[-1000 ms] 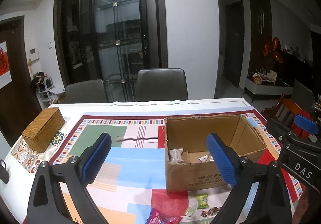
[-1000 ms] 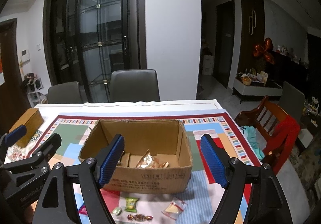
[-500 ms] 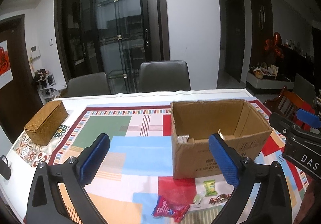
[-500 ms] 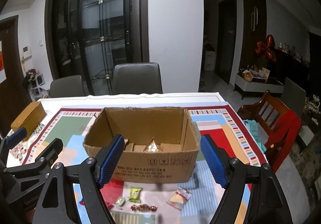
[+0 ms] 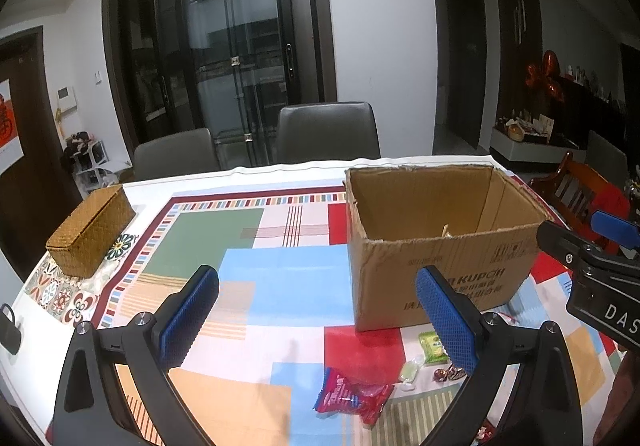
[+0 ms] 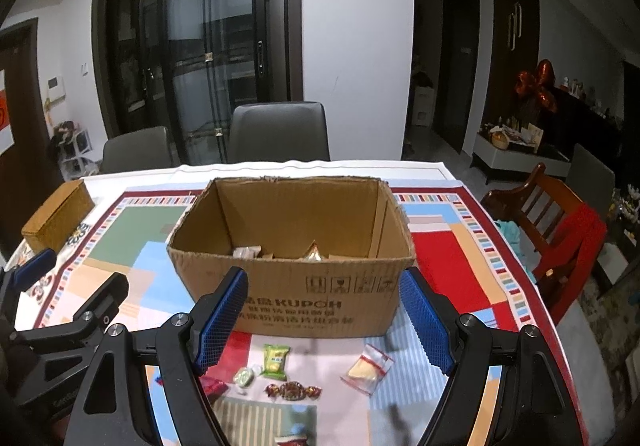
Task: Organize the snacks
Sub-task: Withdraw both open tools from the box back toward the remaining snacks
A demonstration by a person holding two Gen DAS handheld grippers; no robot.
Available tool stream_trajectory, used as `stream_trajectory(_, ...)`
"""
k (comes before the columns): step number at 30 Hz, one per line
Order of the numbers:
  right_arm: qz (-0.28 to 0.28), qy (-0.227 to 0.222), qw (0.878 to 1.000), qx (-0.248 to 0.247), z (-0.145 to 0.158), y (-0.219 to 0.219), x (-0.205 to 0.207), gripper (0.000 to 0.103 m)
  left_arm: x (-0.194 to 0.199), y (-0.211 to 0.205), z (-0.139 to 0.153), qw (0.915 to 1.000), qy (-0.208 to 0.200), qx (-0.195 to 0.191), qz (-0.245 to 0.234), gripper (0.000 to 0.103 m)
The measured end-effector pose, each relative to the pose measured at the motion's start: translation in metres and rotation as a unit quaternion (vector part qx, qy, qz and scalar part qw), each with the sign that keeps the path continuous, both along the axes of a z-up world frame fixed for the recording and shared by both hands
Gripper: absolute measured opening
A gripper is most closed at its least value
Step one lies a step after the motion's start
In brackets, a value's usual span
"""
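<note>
An open cardboard box point(image 6: 292, 286) point(image 5: 440, 266) stands on the patterned tablecloth, with a few wrapped snacks showing inside. In front of it lie loose snacks: a green packet point(image 6: 275, 361) point(image 5: 432, 341), a pale green candy point(image 6: 244, 377) point(image 5: 410, 370), a brown twist-wrapped candy point(image 6: 293, 391), a clear bag with a yellow piece point(image 6: 366, 368), and a red packet point(image 5: 352, 398). My right gripper point(image 6: 320, 322) hovers open above these snacks, nothing between its blue pads. My left gripper point(image 5: 316, 318) is open too, left of the box, above the cloth.
A woven lidded basket point(image 5: 90, 232) sits at the table's left edge. Two grey chairs point(image 6: 276, 134) stand behind the table, a wooden chair with red cloth point(image 6: 560, 238) at the right. More wrappers point(image 6: 292, 440) lie near the front edge.
Both grippers have sunk and drawn nearer the table, so the box looks larger and more loose snacks show in front of it. Their jaws stay open.
</note>
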State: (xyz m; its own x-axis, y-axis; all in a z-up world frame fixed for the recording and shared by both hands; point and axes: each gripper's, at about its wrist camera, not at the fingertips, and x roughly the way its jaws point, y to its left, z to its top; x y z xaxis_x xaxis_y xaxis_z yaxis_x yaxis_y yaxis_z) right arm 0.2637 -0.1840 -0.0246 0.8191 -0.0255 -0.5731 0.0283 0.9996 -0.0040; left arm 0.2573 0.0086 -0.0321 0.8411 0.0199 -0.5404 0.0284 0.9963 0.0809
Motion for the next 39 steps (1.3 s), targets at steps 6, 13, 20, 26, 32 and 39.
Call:
stream_trajectory(6,0.004,0.010,1.000,-0.001,-0.009,0.003,-0.002,0.079,-0.006,0.001,-0.009,1.0000,0.009,0.002,-0.002,0.100)
stream_trajectory(13,0.008,0.027,1.000,-0.002,-0.024,0.005,-0.006,0.079,-0.015,0.000,-0.025,0.9997,0.021,0.008,-0.009,0.100)
stream_trajectory(20,0.012,0.042,0.999,-0.002,-0.040,0.009,-0.010,0.079,-0.021,-0.001,-0.040,0.9992,0.035,0.010,-0.016,0.100)
stream_trajectory(26,0.017,0.057,0.998,-0.008,-0.054,0.014,-0.014,0.079,-0.023,-0.001,-0.058,0.9981,0.053,0.011,-0.028,0.100)
stream_trajectory(32,0.020,0.076,0.997,-0.010,-0.072,0.016,-0.015,0.079,-0.024,-0.003,-0.073,0.9967,0.069,0.014,-0.042,0.100)
stream_trajectory(39,0.022,0.100,0.995,-0.011,-0.090,0.019,-0.013,0.079,-0.022,-0.005,-0.092,0.9939,0.094,0.009,-0.057,0.100)
